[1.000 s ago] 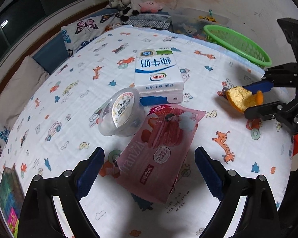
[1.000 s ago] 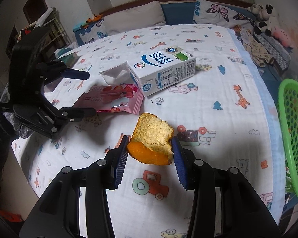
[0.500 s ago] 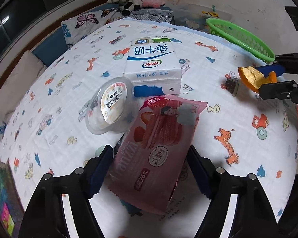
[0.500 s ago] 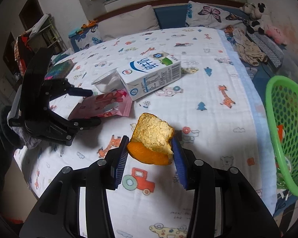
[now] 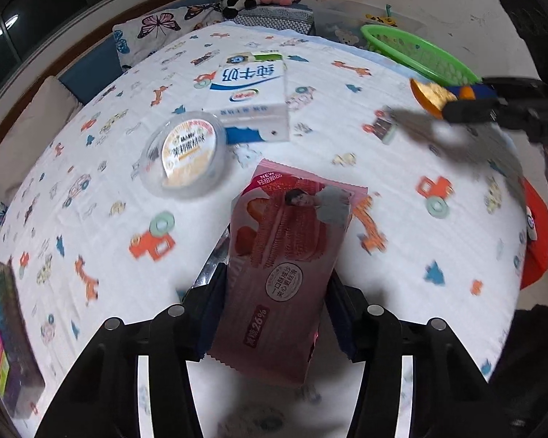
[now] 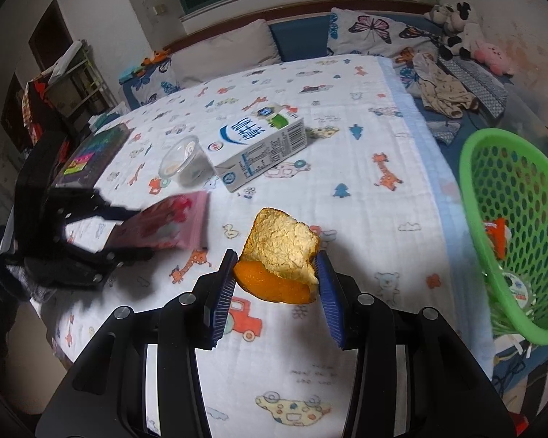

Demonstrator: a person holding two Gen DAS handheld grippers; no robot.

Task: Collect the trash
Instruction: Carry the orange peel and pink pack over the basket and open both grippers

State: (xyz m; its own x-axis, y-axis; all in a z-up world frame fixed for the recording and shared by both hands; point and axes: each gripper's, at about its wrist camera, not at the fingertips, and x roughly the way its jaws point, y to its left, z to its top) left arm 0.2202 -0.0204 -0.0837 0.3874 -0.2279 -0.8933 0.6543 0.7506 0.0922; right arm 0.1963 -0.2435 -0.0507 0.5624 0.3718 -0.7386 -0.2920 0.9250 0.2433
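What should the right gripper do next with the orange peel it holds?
Probably carry it right, over the green plastic basket, then open. The right gripper is shut on the orange peel above the printed bedsheet, and the basket already holds trash.

Left tongs (image 5: 274, 306) just closing, jaws steeply downward; right tongs (image 6: 277, 292) clamped, angled down.
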